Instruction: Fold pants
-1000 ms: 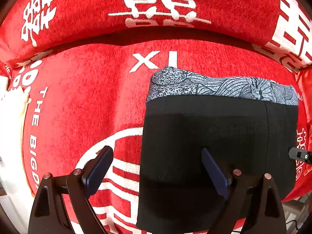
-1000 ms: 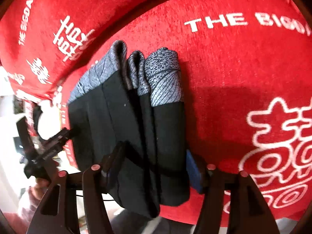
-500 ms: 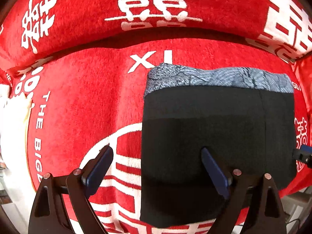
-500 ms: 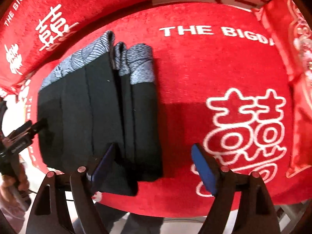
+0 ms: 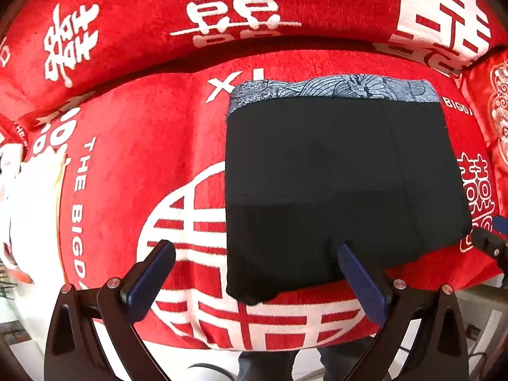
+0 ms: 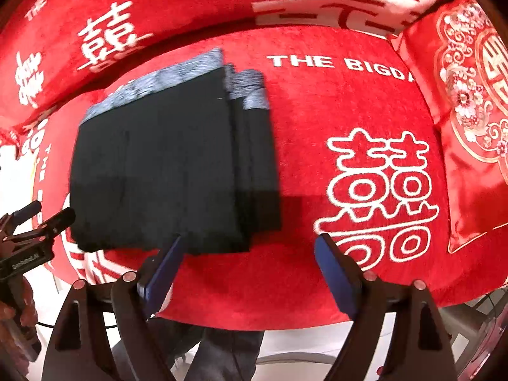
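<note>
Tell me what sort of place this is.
Likely a home living room: the folded pants lie on a sofa seat under a red wedding-style cover, with a backrest behind and a red embroidered cushion at one end.

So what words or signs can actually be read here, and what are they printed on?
"THE BIGD", cut off at the cushion: red plush sofa cover, seat back edge.
"THE BIGD", running downward: same cover's left side.
"XL", partly hidden by the folded black pants.
White double-happiness characters: seat and backrest.
Small white label on the black left gripper: too blurred.
</note>
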A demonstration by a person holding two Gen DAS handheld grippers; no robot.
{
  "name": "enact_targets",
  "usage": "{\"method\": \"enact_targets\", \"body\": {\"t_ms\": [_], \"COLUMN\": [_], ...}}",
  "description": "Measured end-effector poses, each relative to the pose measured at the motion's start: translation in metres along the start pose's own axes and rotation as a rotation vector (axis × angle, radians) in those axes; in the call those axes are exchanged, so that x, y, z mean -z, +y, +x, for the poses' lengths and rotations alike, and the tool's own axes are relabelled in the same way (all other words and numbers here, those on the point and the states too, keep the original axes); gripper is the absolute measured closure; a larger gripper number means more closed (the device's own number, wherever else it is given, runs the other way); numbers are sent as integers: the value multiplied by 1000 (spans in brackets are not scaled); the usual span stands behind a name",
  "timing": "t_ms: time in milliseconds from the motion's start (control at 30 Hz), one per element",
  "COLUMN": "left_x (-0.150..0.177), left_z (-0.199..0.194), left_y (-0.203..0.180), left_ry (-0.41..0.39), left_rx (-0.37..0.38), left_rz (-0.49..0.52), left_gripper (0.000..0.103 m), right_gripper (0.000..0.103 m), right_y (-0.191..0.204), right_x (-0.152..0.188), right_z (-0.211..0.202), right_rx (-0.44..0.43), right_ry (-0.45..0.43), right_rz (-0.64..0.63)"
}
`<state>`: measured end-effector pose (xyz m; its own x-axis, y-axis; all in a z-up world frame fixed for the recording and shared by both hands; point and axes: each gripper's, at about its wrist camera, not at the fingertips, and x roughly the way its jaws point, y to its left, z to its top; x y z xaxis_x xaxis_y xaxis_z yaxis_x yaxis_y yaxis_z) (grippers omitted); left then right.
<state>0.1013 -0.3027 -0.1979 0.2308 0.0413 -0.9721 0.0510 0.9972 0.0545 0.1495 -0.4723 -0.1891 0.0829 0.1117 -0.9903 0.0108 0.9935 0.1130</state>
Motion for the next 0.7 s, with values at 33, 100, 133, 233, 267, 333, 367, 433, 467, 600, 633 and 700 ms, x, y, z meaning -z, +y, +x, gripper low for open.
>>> {"method": "enact_targets", "body": {"t_ms": [33,100,133,233,267,333,367,433,467,600,633,700], "left_x": [2,4,5,7,7,8,8,8,8,7,7,8], "left_z": [-2,-4,-5,-6,-6,-6,-6,-6,-5,-3,-2,-1], "left_y": [-1,-2,-2,-1,-1,-1,-1,-2,-2,-2,-3,-3], "left_ry": [1,2,3,8,10,10,10,13,18,39,43,48], "left_rx": [-3,-3,0,0,3,1,-3,-9,-12,-5,-5,-2], "left_rz": [-5,-15,-18,-29,-31,-31,-30,-25,-23,-28,-27,-27], "left_gripper": [0,0,0,0,0,0,0,0,0,0,0,0], "right_gripper": [17,17,17,17,17,17,17,17,17,17,17,17], "right_y": [5,16,22,31,32,33,33,33,34,35,35,34], "right_x": [2,1,-1,-3,-2,-3,-3,-3,-4,-4,-5,-5], "right_z": [-2,-2,0,2,2,1,0,0,0,2,3,3], "right_rx": [-7,-20,-21,-22,-21,-23,-24,-23,-20,-17,-16,-16], "right_ry": [-4,-5,-3,5,4,-2,-4,-2,2,10,11,14], "right_rz": [-6,-20,-24,-40,-39,-33,-31,-30,-31,-31,-30,-29]}}
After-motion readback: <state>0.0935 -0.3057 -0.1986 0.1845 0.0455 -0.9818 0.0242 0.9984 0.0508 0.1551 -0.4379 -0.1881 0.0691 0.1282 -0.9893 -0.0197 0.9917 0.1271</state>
